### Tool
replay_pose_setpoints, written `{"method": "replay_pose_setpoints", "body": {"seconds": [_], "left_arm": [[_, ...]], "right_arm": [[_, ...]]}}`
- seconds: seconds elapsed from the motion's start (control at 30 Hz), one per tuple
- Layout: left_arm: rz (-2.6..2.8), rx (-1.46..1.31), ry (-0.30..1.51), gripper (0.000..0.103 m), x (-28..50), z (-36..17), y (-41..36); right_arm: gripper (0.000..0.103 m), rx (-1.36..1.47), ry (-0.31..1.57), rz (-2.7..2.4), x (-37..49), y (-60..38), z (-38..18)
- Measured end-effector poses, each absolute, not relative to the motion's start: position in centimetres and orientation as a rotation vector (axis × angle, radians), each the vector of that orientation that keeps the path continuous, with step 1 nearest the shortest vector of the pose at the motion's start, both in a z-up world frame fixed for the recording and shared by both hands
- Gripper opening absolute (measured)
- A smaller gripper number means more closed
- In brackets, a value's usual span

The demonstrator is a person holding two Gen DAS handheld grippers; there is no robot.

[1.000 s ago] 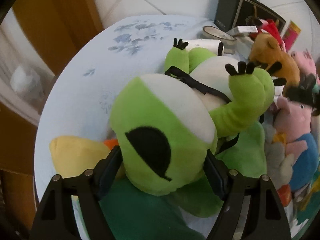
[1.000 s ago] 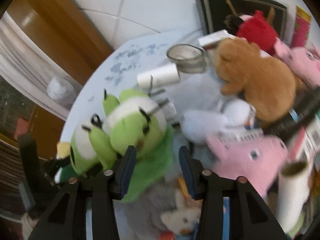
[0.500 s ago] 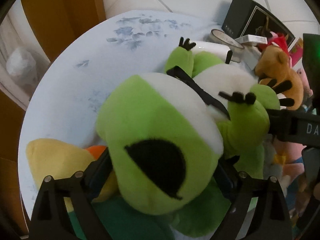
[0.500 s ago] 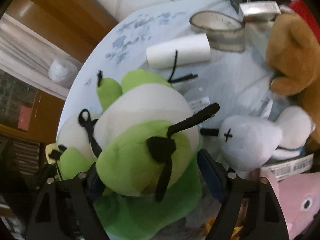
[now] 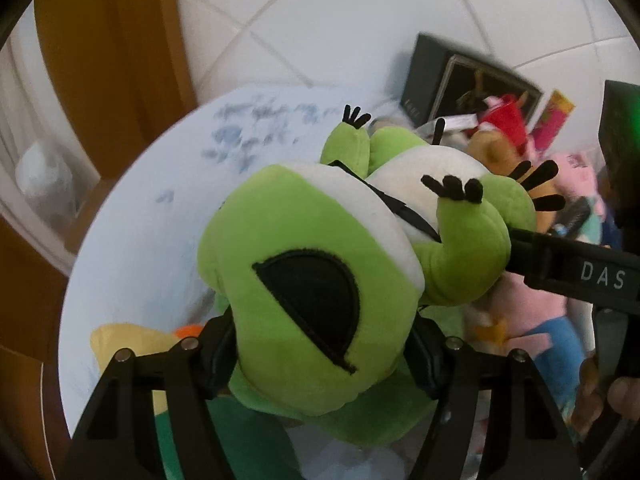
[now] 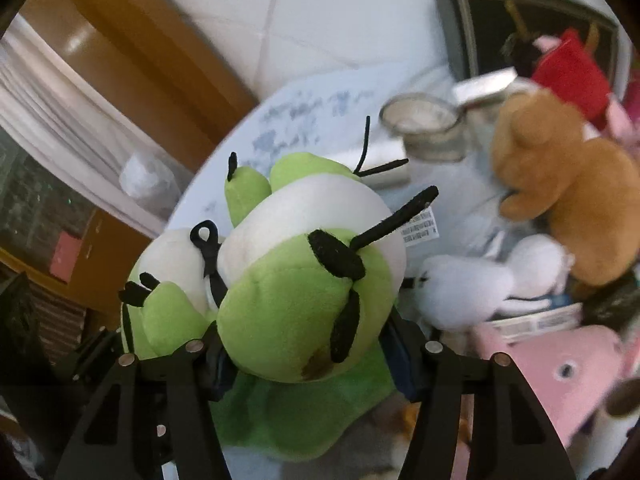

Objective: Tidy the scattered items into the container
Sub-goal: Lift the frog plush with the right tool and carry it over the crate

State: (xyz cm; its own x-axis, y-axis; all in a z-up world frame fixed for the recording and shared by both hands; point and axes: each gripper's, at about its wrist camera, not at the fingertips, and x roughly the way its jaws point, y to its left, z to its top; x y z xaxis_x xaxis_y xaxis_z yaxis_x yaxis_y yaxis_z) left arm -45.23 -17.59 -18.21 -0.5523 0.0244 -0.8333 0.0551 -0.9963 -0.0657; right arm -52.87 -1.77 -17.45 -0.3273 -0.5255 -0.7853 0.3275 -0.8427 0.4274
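A round table with a pale cloth printed in faint blue flowers fills the middle of both wrist views, set against white wall tiles and a brown wooden door frame.

Above the table, a green and white plush frog is held at both ends. Its head, with a large black half-moon eye, sits between the fingers of the left gripper, which press against its sides. The right gripper clamps the frog's lower body, where black stitched limbs and a thin black tail stick out; a white care label hangs just beside it. The frog looks lifted off the cloth, though I cannot tell whether any part touches it.

Under the frog lies a green plush cloth or toy, and at the left a yellow soft toy with an orange patch.

To the right, a heap of soft toys crowds the table: a brown bear, a pink pig, a white plush and a red one.

Behind them a dark framed picture leans against the wall. Near it stands a small glass cup.

No container can be made out in either view.
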Motion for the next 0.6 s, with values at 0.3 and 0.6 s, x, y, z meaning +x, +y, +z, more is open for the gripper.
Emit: {"method": "replay_pose_setpoints", "body": {"seconds": [0.3, 0.6], "left_arm": [[-2.935, 1.282, 0.022, 0.069, -42.7, -10.5, -12.5], [-3.071, 1.159, -0.049, 0.069, -39.6, -4.7, -7.6]], "right_arm": [[0.060, 1.180, -0.318, -2.336, -49.0, 4.1, -9.6], [0.060, 1.025, -0.354, -2.465, -44.7, 9.6, -2.7]]}}
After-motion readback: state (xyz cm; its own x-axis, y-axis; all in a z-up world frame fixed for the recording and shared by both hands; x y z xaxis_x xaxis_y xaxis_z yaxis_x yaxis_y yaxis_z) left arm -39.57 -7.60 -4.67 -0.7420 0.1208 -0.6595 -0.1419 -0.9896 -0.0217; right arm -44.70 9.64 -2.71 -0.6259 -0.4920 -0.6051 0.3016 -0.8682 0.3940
